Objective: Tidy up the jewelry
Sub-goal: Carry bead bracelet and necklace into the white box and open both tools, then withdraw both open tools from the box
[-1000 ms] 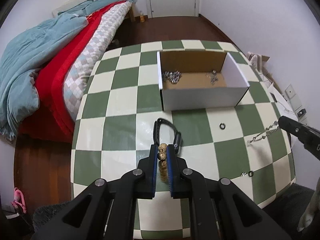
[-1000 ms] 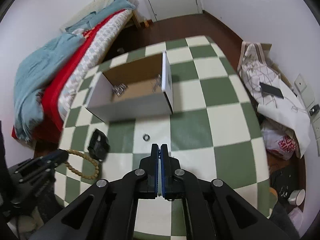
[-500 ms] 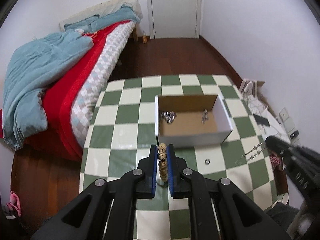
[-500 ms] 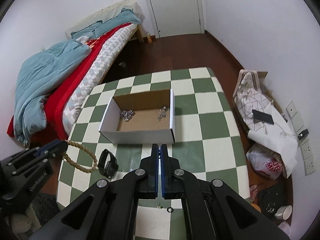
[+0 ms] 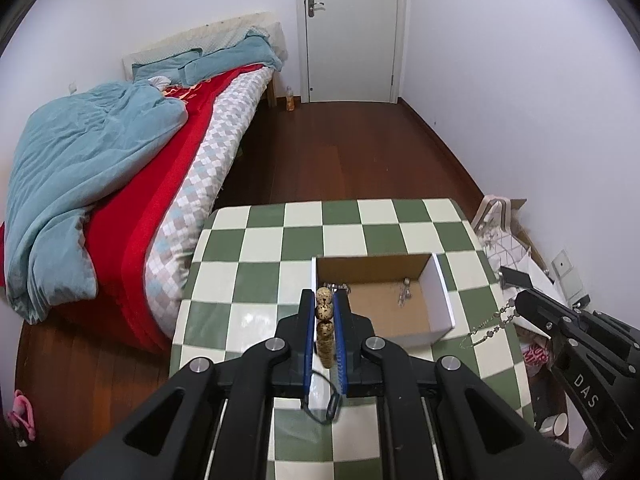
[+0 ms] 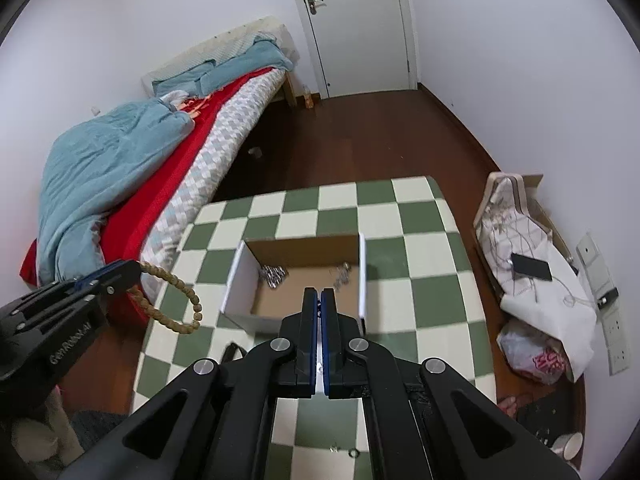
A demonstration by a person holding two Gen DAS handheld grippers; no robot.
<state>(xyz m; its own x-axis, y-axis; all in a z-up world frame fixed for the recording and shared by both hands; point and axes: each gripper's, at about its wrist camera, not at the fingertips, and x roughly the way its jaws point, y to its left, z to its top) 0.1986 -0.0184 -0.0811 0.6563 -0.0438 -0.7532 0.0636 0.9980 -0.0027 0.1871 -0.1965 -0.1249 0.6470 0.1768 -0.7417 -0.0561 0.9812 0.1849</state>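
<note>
My left gripper [image 5: 324, 300] is shut on a tan wooden bead bracelet [image 5: 324, 328], held high above the checkered table [image 5: 256, 280]; the bracelet hangs as a loop in the right wrist view [image 6: 176, 304]. My right gripper [image 6: 320, 300] is shut on a thin silver chain [image 5: 486, 324] that dangles from its tip [image 5: 520, 304] in the left wrist view. An open white cardboard box [image 5: 440, 300] with silver jewelry [image 6: 274, 274] inside sits below both grippers. A black watch [image 5: 324, 400] lies on the table under my left gripper.
A bed [image 5: 120, 168] with blue and red covers stands left of the table. Small rings [image 6: 352, 452] lie on the table near its front. Bags and a phone [image 6: 528, 266] lie on the floor at the right. A closed door [image 5: 348, 28] is far back.
Both grippers have risen well above the table with their jewelry and now look down on the box from higher up. The watch stayed on the table.
</note>
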